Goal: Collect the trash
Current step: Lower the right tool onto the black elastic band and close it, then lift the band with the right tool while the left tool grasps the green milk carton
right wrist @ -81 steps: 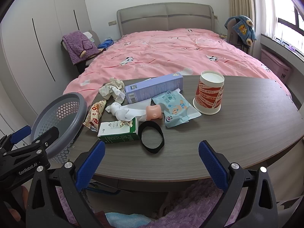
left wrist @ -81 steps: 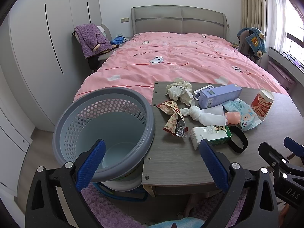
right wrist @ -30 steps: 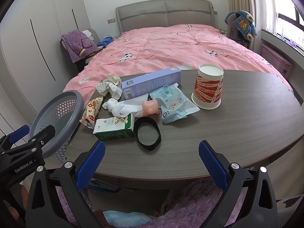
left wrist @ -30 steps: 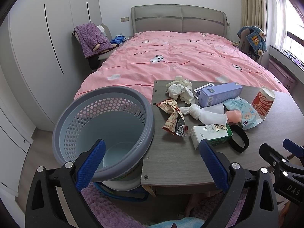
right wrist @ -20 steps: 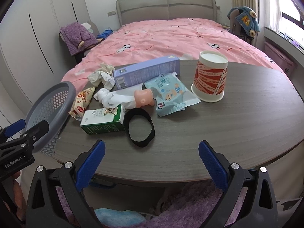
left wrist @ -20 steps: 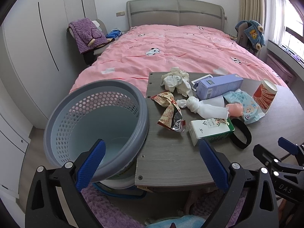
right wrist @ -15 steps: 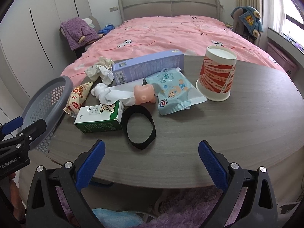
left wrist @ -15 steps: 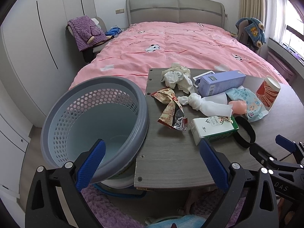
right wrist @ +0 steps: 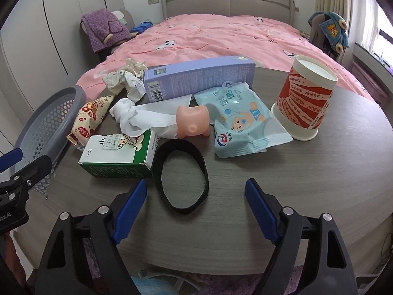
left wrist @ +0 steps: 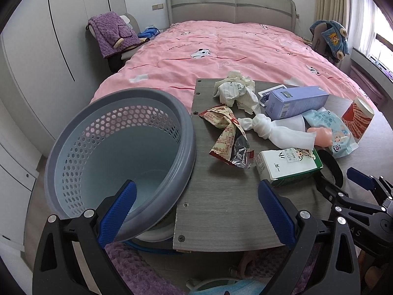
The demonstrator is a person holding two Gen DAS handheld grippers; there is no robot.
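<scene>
Left view alone shows basket interior — left gripper released; right gripper closing, nothing between jaws.

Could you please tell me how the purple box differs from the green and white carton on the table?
The purple box is longer and slimmer; the green and white carton is shorter and blockier. The box lies farther back, the carton nearer the grippers, by the black band. Both lie on their sides on the table.

Black claw frames, blue ribbed pads, silver screws.
</scene>
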